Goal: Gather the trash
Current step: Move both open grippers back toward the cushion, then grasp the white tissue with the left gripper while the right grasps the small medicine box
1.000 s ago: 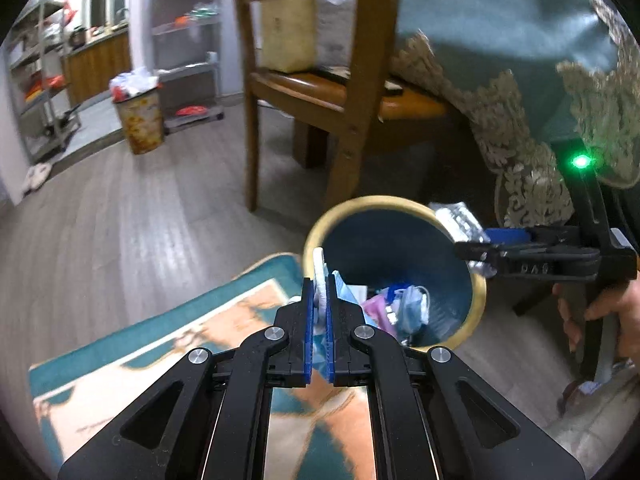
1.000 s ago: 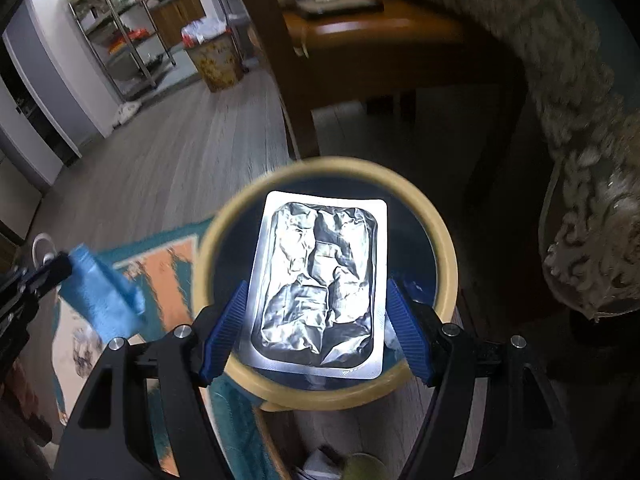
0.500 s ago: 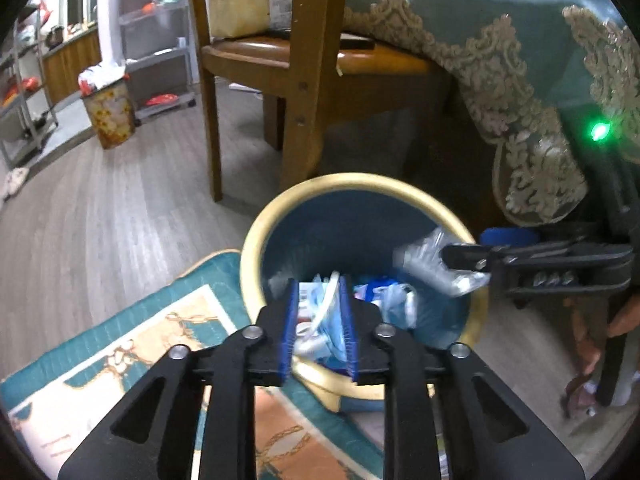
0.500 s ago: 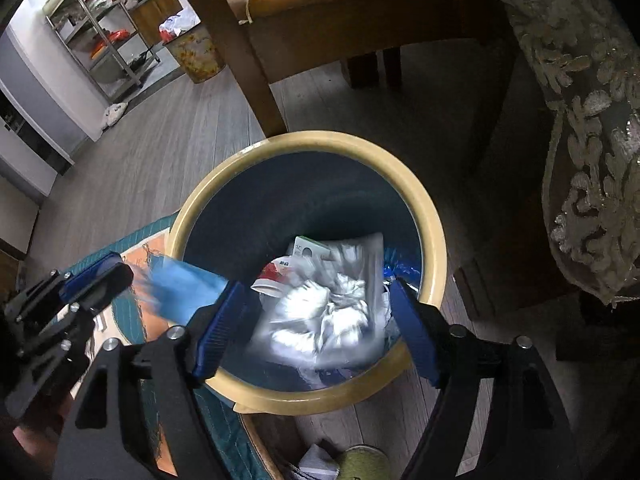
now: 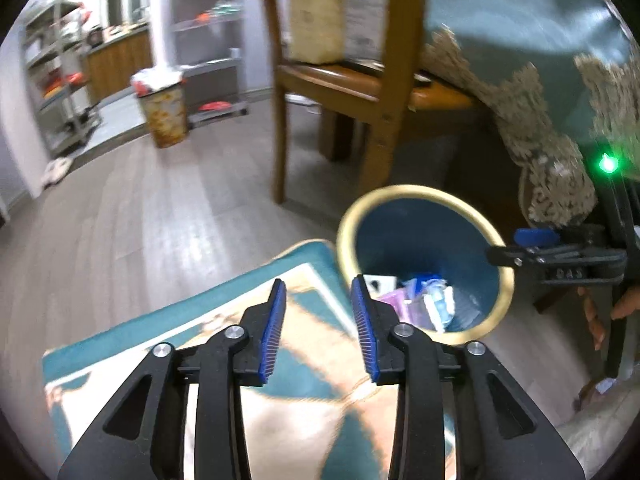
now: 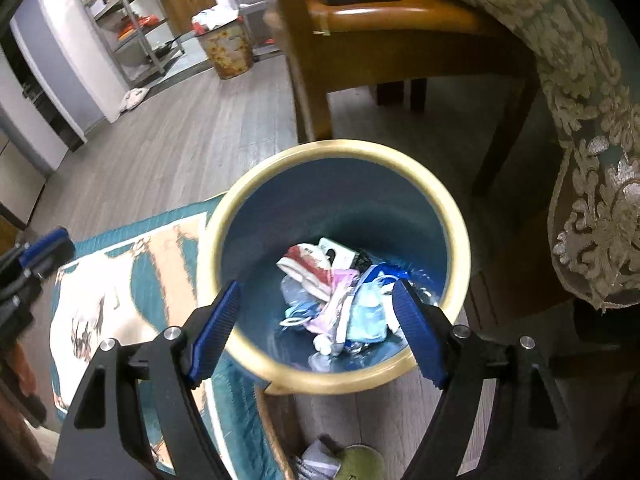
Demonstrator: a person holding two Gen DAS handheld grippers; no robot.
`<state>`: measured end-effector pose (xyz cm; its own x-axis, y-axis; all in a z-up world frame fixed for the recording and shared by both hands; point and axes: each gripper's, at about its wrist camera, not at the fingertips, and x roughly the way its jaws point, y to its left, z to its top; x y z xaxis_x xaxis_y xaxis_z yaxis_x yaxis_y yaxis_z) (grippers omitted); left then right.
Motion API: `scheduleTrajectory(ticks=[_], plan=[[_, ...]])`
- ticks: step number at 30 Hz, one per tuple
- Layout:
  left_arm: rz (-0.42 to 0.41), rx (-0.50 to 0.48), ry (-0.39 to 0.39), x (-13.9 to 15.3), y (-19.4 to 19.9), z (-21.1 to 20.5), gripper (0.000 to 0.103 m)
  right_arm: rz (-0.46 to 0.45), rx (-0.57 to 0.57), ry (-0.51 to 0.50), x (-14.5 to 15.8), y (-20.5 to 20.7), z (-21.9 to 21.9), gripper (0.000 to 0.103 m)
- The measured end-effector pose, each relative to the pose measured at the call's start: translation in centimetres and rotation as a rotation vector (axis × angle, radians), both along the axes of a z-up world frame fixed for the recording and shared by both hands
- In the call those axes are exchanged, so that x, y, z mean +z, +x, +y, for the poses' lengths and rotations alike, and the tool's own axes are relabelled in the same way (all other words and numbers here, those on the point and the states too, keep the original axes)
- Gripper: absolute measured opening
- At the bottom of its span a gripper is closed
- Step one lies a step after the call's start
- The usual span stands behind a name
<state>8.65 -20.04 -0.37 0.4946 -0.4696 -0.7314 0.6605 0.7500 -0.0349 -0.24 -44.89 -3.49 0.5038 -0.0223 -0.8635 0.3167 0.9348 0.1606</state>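
A round bin with a pale yellow rim and a blue inside stands on the floor, and mixed trash lies at its bottom: blue masks, pink wrappers, white scraps. My right gripper hangs over the bin's near rim, open wide, with nothing between its pads. In the left wrist view the bin is right of centre. My left gripper is above the rug just left of it, its jaws opening and empty. The right gripper reaches over the bin's right rim, a hand holding it.
A teal and cream rug lies left of the bin. A wooden chair stands behind it, and a lace-edged teal tablecloth hangs on the right. A patterned bin and metal shelves stand far back. Small litter lies near my right gripper.
The left gripper opened, dropped the blue mask into the bin and drew back left over the rug. The silver foil pack left the right gripper and fell into the bin.
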Motion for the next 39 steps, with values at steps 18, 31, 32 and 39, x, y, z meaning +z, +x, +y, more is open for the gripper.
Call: scheduleTrajectory(ticks=[18, 31, 32, 39], plan=[[0.007, 0.233, 0.072, 0.9, -1.2, 15.0, 0.049, -0.015, 0.415, -0.118, -0.8, -2.8, 19.5, 0.078], [0.04, 0.297, 0.071, 0.7, -2.0, 19.7, 0.049, 0.221, 0.686, -0.138, -9.3, -7.3, 29.6, 0.046], [0.044, 0.299, 0.066, 0.6, -2.0, 19.9, 0.049, 0.234, 0.692, -0.153, -9.7, -7.3, 29.7, 0.044], [0.067, 0.285, 0.087, -0.3, -1.3, 19.0, 0.049, 0.245, 0.679, -0.159, -10.0, -6.7, 29.4, 0.023]])
